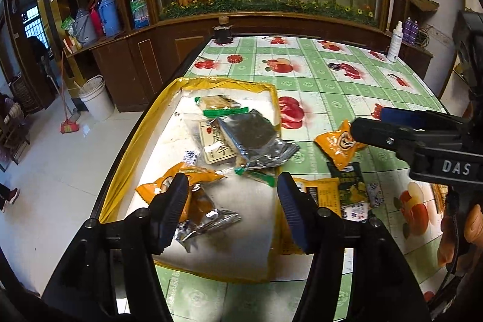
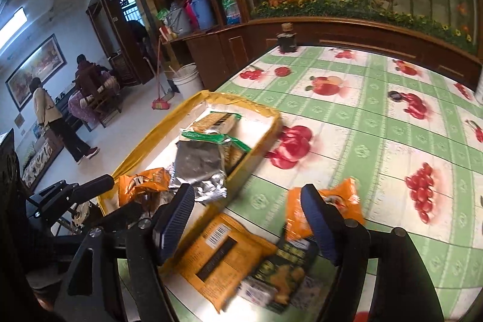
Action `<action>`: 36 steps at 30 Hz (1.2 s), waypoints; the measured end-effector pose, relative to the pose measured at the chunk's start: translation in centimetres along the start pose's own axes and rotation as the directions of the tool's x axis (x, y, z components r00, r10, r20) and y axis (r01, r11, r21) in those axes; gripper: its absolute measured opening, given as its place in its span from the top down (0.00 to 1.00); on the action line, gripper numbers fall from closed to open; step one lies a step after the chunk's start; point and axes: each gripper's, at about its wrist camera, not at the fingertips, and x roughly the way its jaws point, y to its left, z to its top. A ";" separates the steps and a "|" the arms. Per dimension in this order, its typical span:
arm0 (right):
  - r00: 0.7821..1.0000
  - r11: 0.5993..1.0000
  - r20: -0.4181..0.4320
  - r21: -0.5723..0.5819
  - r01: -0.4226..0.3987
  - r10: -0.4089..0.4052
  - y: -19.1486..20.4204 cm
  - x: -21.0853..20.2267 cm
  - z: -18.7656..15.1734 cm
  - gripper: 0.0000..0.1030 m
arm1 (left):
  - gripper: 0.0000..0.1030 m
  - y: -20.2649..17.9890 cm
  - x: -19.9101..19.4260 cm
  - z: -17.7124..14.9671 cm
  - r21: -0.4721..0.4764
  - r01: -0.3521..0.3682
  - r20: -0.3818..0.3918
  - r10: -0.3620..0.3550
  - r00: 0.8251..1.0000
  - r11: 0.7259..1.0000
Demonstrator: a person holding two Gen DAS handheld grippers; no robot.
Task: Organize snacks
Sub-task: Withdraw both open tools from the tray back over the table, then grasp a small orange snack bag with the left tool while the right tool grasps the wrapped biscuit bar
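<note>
Fruit-print surface (image 1: 332,80) standing beside a wooden cabinet (image 1: 145,56); I'm holding both jaws wide apart, empty, hovering over snack packets (image 2: 223,258).

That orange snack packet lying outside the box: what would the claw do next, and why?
Probably the right claw, open and empty, would close on the orange packet on the tablecloth, since other snacks already lie in the yellow box and this one lies outside.
</note>
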 end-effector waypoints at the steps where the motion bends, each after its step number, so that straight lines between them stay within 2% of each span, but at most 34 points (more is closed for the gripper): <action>1: 1.000 1.000 0.007 0.000 0.007 -0.007 -0.5 -0.7 -0.4 0.23 | 0.42 -0.4 -0.2 0.0 0.007 0.005 0.004 -0.005 1.000 1.000; 12: 0.990 0.988 0.039 0.076 0.136 -0.139 -7.4 -7.8 -5.8 0.20 | 0.42 -5.6 -0.5 -0.4 0.085 0.107 -0.028 -0.105 0.994 0.991; 20: 0.979 0.966 0.036 0.172 0.191 -0.200 -11.9 -11.4 -10.2 0.19 | 0.42 -7.8 0.2 -1.2 0.107 0.141 -0.077 -0.133 0.988 0.984; 29: 0.968 0.944 0.031 0.231 0.236 -0.250 -14.7 -13.5 -13.3 0.19 | 0.42 -9.0 1.5 -2.2 0.083 0.202 -0.152 -0.188 0.970 0.976; 36: 0.960 0.928 0.014 0.260 0.266 -0.279 -16.2 -14.6 -14.7 0.19 | 0.42 -12.4 1.2 -2.3 0.144 0.262 -0.164 -0.238 0.957 0.954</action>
